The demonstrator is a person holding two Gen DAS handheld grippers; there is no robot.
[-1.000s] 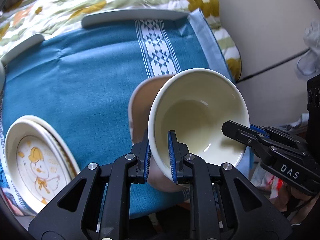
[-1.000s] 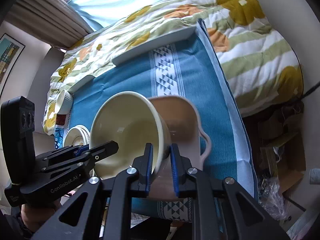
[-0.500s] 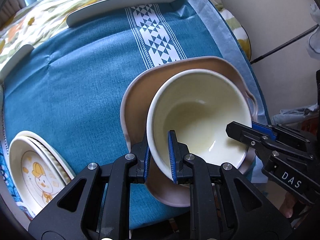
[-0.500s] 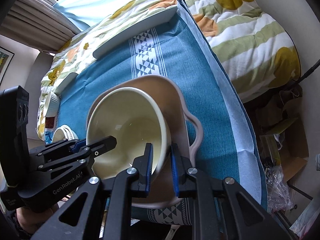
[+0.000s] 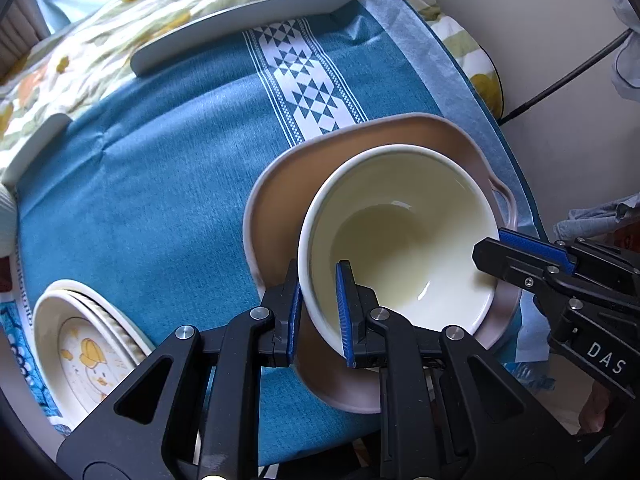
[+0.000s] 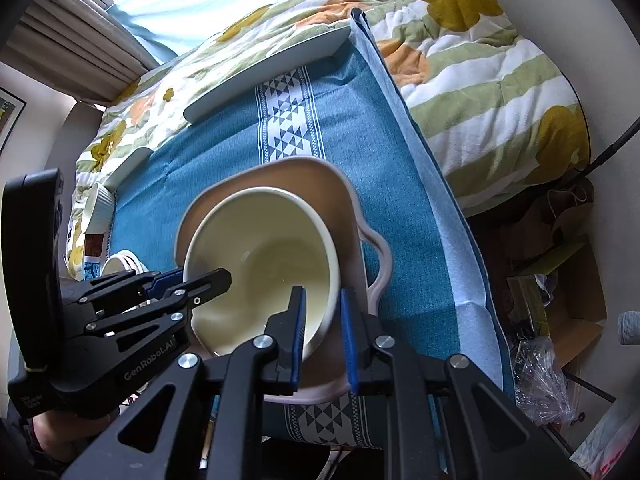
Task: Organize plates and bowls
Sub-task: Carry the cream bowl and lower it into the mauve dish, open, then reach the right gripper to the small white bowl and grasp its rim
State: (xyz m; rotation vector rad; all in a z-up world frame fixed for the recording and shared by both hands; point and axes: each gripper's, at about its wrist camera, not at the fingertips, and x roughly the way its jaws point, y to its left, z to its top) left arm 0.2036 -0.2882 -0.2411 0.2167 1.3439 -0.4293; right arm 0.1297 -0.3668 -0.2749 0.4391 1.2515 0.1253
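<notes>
A cream bowl sits inside a pinkish-brown dish with a handle on the blue tablecloth. My left gripper straddles the bowl's near rim, its jaws slightly parted around the wall. My right gripper straddles the bowl's opposite rim, its jaws likewise loose around it, over the dish. Each gripper shows in the other's view: the right, the left.
A stack of white plates with a duck picture lies at the near left. A white ribbed cup stands at the far left. Grey trays lie along the far cloth edge. A flowered quilt lies beyond.
The bowl has come down from a tilted hold into the brown dish and now sits level. Both grippers' jaws have eased apart around the rim.
</notes>
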